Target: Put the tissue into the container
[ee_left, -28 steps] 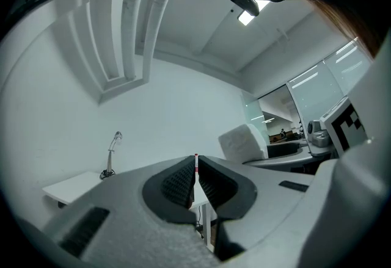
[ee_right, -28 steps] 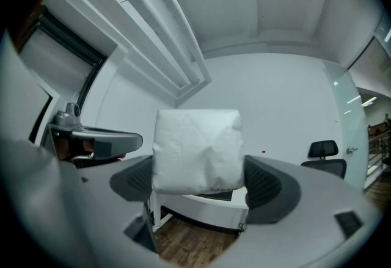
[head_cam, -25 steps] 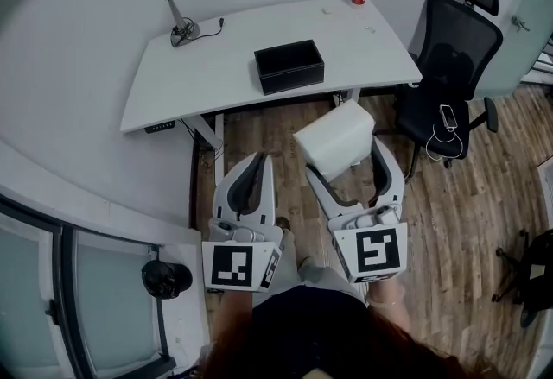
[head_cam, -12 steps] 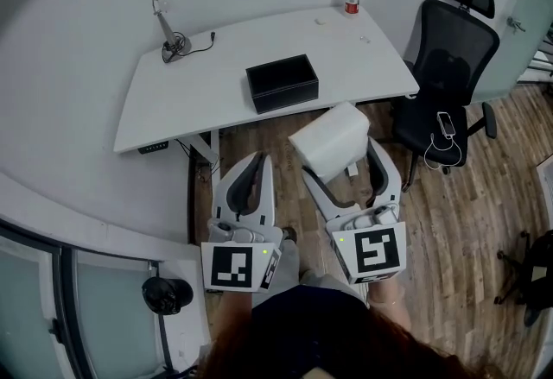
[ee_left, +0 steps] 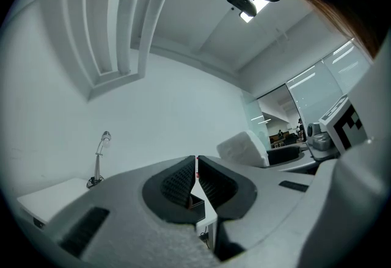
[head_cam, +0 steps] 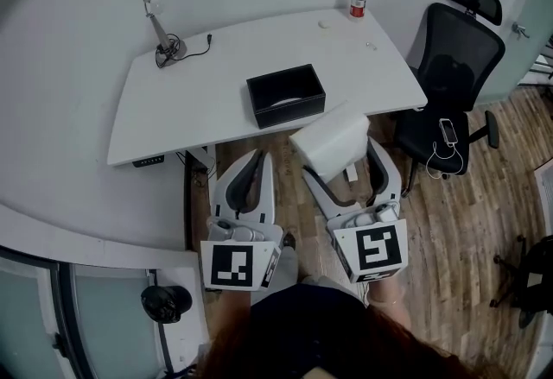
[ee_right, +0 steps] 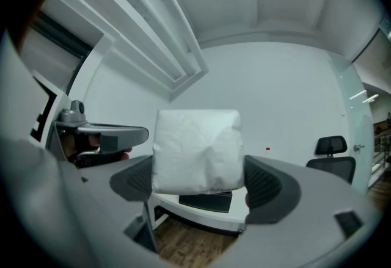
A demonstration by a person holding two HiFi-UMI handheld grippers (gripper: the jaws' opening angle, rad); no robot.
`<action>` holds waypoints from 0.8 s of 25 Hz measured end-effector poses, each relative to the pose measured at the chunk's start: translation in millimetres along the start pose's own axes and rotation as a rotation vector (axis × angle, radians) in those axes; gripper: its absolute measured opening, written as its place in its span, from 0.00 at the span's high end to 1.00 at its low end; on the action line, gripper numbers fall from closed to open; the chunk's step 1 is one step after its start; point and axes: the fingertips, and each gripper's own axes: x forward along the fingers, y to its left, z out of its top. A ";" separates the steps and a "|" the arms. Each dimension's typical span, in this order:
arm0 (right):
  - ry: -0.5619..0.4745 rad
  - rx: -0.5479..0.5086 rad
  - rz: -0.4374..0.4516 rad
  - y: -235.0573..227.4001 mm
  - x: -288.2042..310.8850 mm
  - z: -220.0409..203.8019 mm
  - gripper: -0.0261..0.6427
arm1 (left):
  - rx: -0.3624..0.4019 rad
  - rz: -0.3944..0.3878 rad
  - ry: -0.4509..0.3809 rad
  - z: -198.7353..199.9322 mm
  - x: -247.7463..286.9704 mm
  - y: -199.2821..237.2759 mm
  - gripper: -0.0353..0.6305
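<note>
Well, the white desk (head_cam: 216, 101) fills the upper middle of the head view, with the open black container (head_cam: 286, 95) near its front edge. Just below that, off the desk, the tissue pack (head_cam: 331, 141) is clamped by its sides in the right gripper (head_cam: 344, 163). The left gripper (head_cam: 257, 160), lower left, is closed on nothing. The pack should probably be carried above the opening, squared to the walls and lowered before it is released.

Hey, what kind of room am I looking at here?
Most likely an office: a white desk with a desk lamp on it and a black swivel chair beside it.
</note>
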 end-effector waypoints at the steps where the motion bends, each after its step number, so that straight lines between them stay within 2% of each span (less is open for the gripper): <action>1: 0.007 -0.001 0.000 -0.7 6.6 -0.5 0.31 | 0.000 -0.003 0.001 -1.1 4.8 4.5 0.89; 20: 0.128 0.047 -0.075 -11.0 113.5 -21.7 0.31 | -0.050 -0.067 0.027 -29.7 77.4 89.4 0.89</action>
